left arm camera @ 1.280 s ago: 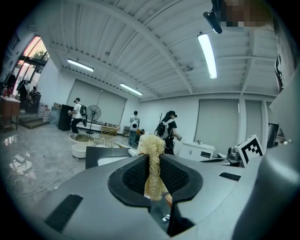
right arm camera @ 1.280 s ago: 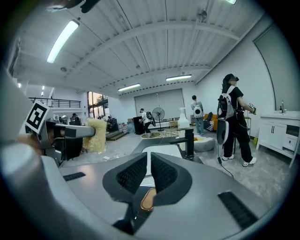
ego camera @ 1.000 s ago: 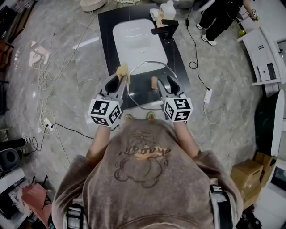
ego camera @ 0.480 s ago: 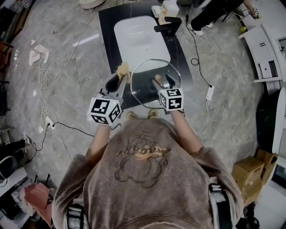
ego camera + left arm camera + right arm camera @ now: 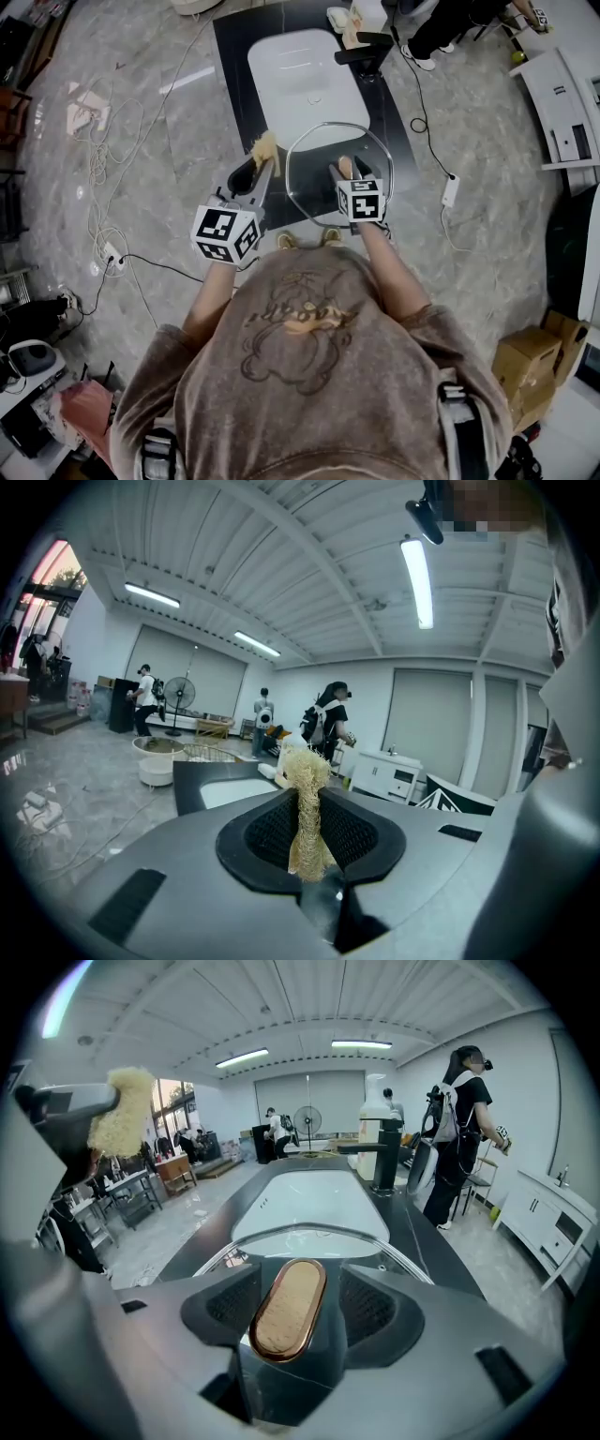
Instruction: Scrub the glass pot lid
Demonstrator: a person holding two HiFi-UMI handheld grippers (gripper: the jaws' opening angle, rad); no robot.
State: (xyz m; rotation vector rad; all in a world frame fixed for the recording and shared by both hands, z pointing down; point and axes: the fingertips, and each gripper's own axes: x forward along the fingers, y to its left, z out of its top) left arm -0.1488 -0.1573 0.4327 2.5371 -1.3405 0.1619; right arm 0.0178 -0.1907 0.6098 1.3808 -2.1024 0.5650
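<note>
Jaws of the left tool [image 5: 307,810] are clamped on a pale loofah scrubber [image 5: 305,766], which stands up between them with its frayed head above the tips. The right tool [image 5: 298,1285] is spread. Its jaws have just been widening and then easing in a little, and the oval, bronze-rimmed knob [image 5: 286,1312] of the glass pot lid [image 5: 314,159] stands between them. A sliver of gap shows on its right-hand side, so they do not seem to press on it. The lid lies nearly flat below that tool, over the near end of the black worktop [image 5: 232,94], its far rim reaching the near edge of the white basin [image 5: 305,75]. The left tool with the scrubber is just beside the lid's left rim — apart from the glass. At the far end of the basin a black faucet [image 5: 382,1162] stands with a white bottle [image 5: 377,1101] behind it. Around the worktop is a grey marble floor [image 5: 159,216] strewn with loose cables [image 5: 98,178], and a person in dark clothes with a backpack [image 5: 459,1147] stands off to the right.
</note>
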